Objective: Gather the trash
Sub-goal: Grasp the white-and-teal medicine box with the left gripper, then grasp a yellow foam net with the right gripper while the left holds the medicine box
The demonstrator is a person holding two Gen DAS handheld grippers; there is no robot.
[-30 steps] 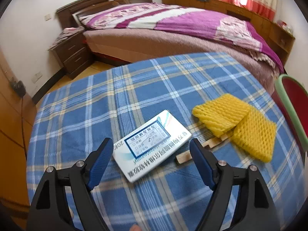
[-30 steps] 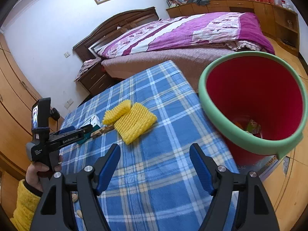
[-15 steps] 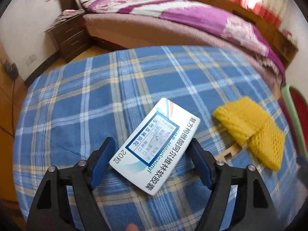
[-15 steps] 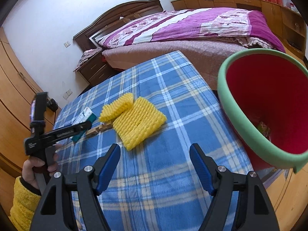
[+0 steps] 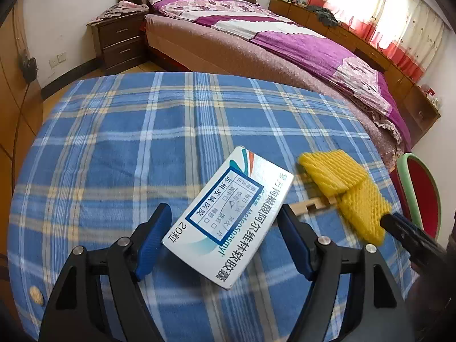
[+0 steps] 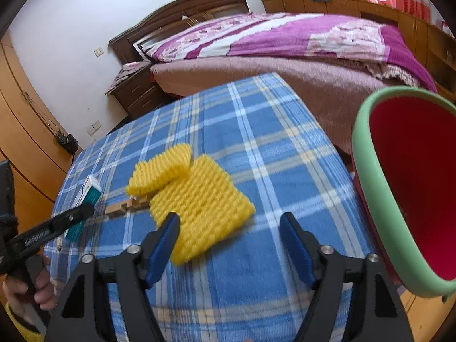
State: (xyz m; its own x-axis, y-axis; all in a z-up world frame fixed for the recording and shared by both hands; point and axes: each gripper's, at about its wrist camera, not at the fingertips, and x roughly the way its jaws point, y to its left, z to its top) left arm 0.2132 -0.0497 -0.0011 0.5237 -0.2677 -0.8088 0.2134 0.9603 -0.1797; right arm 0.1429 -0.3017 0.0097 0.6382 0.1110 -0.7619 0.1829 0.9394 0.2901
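A woven blue plaid cloth (image 5: 142, 142) with a soft, matt nap covers the bench. On it lie a white medicine box (image 5: 230, 222) of smooth, faintly glossy printed cardboard, two yellow foam net sleeves (image 6: 196, 199) with a ribbed, spongy texture, and a small notched piece of pale bare wood (image 6: 125, 206). The bucket (image 6: 370, 193) beside the bench is smooth plastic, red inside with a matt green rim. Both the left gripper (image 5: 222, 245) and right gripper (image 6: 229, 246) are matt black plastic with blue rubbery pads and bright metal screws.
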